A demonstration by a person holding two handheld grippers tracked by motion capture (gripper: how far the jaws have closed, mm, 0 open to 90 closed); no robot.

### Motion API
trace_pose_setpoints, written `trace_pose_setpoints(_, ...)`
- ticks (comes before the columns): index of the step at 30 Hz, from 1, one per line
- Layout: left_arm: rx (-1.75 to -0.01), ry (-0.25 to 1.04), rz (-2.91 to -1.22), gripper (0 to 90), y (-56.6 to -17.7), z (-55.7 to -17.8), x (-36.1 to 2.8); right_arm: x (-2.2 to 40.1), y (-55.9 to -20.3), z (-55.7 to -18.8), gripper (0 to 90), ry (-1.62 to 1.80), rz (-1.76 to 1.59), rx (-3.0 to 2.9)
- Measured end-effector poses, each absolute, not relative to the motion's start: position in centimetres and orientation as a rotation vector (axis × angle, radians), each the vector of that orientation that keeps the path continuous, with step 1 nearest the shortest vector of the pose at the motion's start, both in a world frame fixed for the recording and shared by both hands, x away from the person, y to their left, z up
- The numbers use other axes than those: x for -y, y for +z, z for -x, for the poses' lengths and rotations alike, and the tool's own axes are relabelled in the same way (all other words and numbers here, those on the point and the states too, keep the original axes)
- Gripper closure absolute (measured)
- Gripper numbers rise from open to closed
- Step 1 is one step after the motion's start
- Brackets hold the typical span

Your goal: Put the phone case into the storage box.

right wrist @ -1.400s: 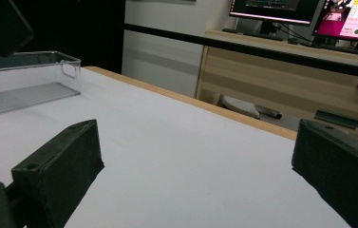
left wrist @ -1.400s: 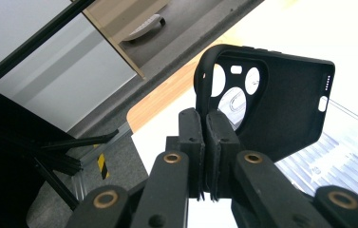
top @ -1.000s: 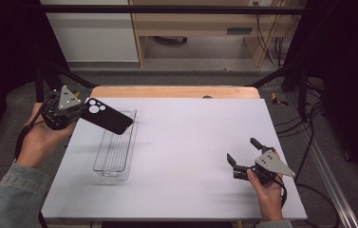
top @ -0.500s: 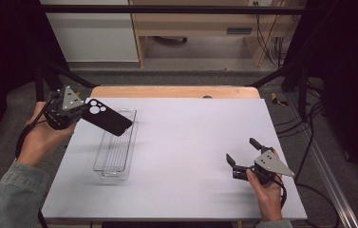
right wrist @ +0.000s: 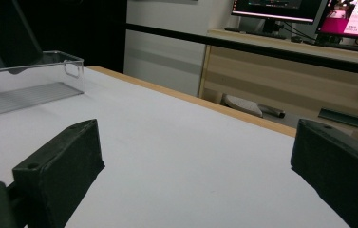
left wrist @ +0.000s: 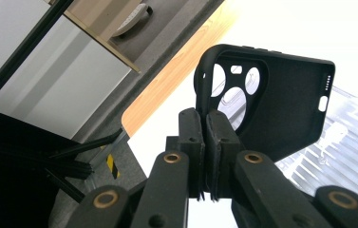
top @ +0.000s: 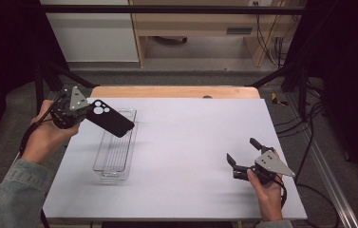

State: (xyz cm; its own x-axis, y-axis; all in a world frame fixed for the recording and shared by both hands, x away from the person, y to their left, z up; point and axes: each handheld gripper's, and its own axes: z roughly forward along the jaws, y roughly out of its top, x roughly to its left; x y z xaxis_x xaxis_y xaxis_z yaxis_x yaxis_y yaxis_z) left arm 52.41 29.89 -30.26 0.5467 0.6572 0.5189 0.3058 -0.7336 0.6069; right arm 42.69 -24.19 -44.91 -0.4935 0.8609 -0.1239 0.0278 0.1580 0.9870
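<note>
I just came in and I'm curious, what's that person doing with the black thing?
A person holds a hand-held gripper in each hand. The left hand-held gripper is shut on the edge of a black phone case, holding it in the air above a clear plastic tray on the white table. The right hand-held gripper is open and holds nothing, low over the table.

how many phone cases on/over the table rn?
1. A black phone case, pinched at its edge by the left gripper, held above the far end of the clear tray. Nothing lies inside the tray.
</note>
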Motion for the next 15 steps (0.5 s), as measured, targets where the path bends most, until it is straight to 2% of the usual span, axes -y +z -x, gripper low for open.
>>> trace_pose_setpoints(15, -0.749, 1.081, -2.368, 85.8, -29.87, -52.36, -30.13, 24.17, -44.98, -42.76, 3.5, 1.427, -0.863, -1.696)
